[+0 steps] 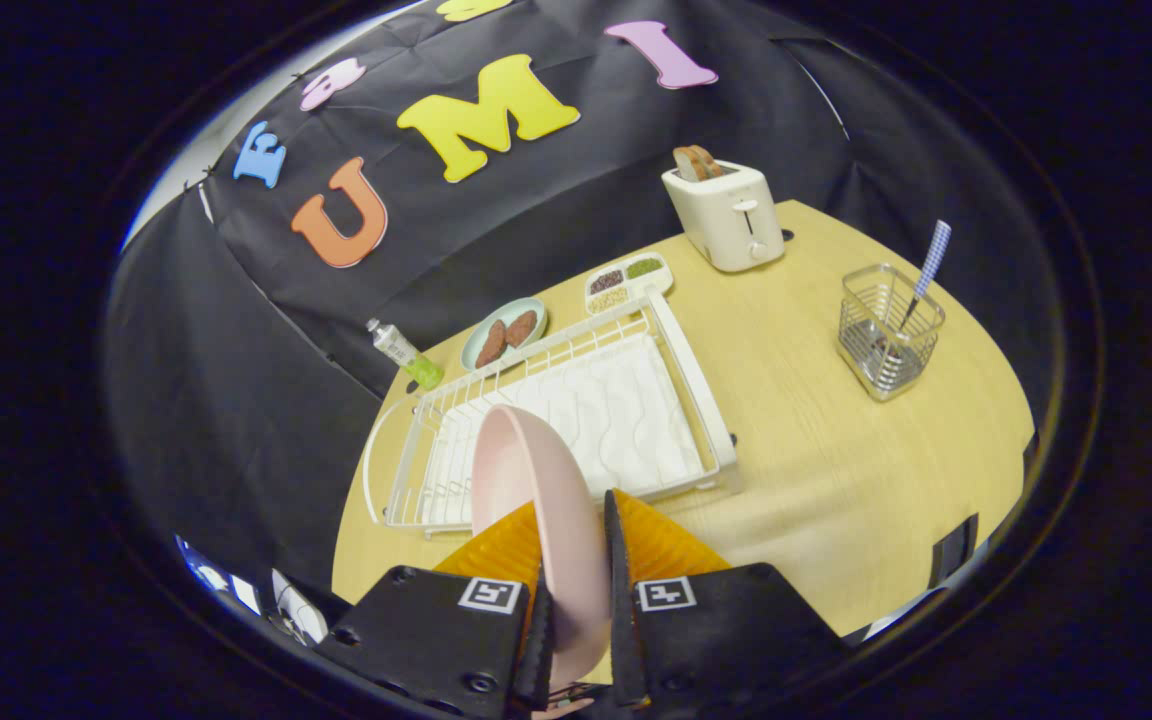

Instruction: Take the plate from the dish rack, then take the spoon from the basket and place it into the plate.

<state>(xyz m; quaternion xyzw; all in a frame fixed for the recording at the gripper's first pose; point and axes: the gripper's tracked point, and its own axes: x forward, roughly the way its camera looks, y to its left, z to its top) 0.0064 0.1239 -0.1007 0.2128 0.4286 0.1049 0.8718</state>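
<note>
Plate (536, 500), pale pink, stands on edge between the two fingers of the gripper (576, 560), which pinch its rim from either side. It is held clear of the dish rack (576, 410), just above the rack's near end.

Dish rack: white wire frame with a white ribbed tray inside it, lying on the light wooden table (836, 480) just ahead of the fingers. No other dish is seen in it.

Basket (886, 335): a small wire caddy, standing well apart from the rack, off to its right. The spoon (921, 280) stands upright in it, its blue-and-white checked handle leaning out over the rim.

Beyond the rack, at the far edge of the table:
- a cream toaster (731, 215) with slices of bread (698, 162) standing in its slots;
- a divided dish (628, 282) holding small portions of dark, green and pale food, touching or nearly touching the rack's far corner;
- a pale green saucer (503, 335) carrying two brown pieces;
- a small bottle (404, 355) with greenish contents, lying tilted at the table's edge; its label is too small to read.

Square black-and-white marker tags (664, 594) are fixed on the gripper's body behind each finger; they carry no legible wording.
</note>
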